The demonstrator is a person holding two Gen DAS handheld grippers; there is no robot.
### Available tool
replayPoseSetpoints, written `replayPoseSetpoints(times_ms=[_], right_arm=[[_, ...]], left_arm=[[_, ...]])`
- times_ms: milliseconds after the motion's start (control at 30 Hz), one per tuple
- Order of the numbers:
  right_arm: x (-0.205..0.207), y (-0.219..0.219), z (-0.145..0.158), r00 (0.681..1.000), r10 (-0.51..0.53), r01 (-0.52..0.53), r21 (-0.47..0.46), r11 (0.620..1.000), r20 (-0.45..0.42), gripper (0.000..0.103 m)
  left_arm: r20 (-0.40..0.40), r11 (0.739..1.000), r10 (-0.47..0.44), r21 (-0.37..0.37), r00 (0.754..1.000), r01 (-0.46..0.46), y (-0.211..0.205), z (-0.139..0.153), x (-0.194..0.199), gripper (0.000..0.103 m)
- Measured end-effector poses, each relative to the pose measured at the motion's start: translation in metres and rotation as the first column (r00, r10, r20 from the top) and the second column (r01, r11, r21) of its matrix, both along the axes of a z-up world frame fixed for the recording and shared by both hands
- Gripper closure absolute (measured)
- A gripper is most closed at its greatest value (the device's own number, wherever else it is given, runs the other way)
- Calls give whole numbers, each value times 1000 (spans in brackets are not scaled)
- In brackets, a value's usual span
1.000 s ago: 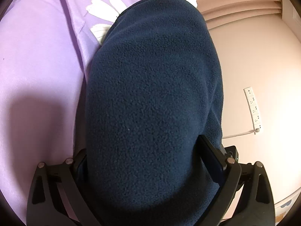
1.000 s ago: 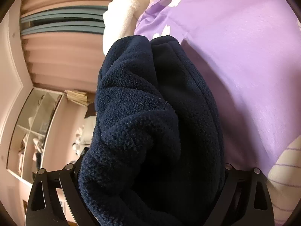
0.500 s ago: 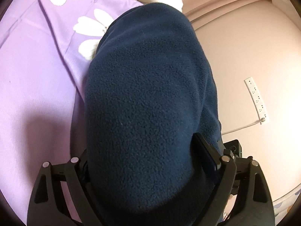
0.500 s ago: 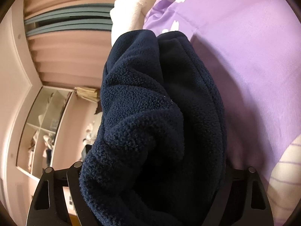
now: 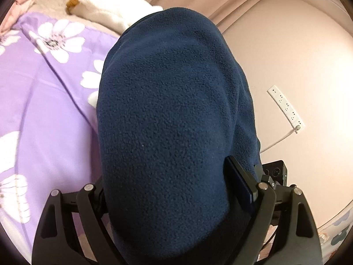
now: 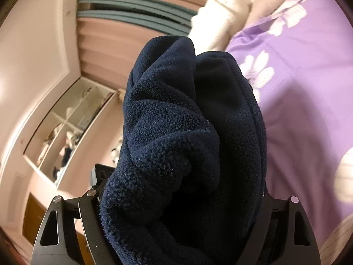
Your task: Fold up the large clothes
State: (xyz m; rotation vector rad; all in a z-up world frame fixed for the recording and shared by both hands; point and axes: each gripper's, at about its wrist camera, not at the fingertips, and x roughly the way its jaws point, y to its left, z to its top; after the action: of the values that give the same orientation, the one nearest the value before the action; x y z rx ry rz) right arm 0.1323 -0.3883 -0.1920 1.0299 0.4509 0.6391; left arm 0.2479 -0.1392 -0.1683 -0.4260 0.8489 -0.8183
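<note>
Filling both views, a thick wad of navy fleece garment blocks most of what lies ahead. My left gripper and my right gripper each stand wide, closed a little further just now, clamped on a bulky fold of that fleece, held above the purple flowered bedspread. Left view: white pillow behind, white power strip with cord on the pale floor. Right view: glass-fronted cabinet, curtain. No legible writing.

Left gripper clamps navy fleece (bulky wad) above purple bedspread.
</note>
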Motion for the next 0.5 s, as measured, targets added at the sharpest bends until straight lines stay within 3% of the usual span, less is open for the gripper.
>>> replayPoseSetpoints(times_ms=[233,367,500], right_arm=[[14,33,7,999,52,-52,1,999,11,18],[18,47,19,998,59,-58,-71,996,11,18],[21,53,20,998,66,-65,-78,995,5,18]], left_arm=[[22,998,63,15,998,-63,24,5,-13,15],[0,997,75,-8,997,-75,42,5,-9,14],[1,996,90,0,996,-90,48,9,-7,15]])
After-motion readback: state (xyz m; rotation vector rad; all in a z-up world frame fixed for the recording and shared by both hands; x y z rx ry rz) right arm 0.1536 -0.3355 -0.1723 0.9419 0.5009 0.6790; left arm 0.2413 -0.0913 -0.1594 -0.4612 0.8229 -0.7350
